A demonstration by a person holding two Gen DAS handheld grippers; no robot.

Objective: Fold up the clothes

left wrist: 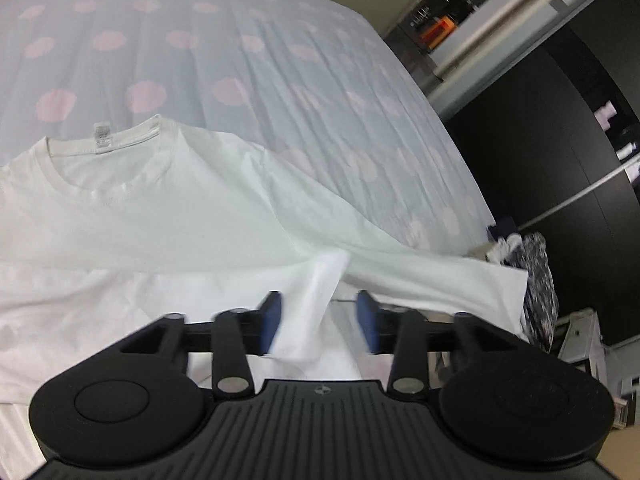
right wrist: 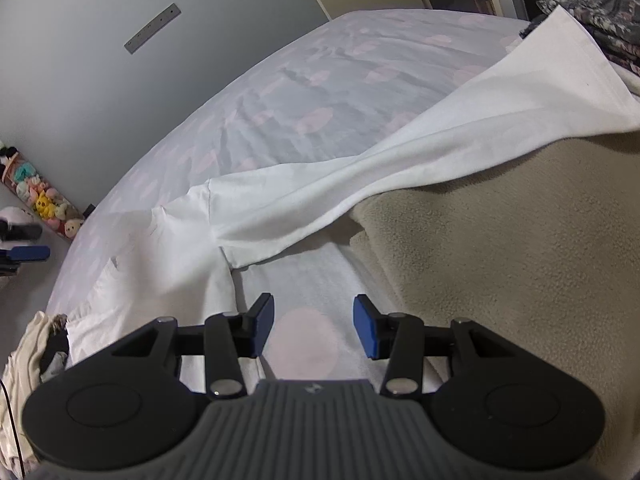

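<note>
White cotton long-sleeved shirt [left wrist: 168,208]: left side cut off by the left wrist view's edge, lower hem hidden behind the black left gripper [left wrist: 320,320]; motion-blurred fold of white cloth [left wrist: 316,304] between the jaws, contact with pads indeterminate; dark patterned garment [right wrist: 592,4] cut by frame edge.

White T-shirt [left wrist: 192,208] lies on dotted bedspread [left wrist: 248,52]; left gripper [left wrist: 320,320] jaws apart around a fold.

We see a bed [left wrist: 248,60] under a pale grey cover with pink spots, a beige blanket [right wrist: 520,260] lying across its near corner. Behind it stands a plain grey wall [right wrist: 120,60] with a small metal strip [right wrist: 152,28]. Dark wardrobe doors [left wrist: 540,152] and open shelving [left wrist: 472,32] flank the bed.
</note>
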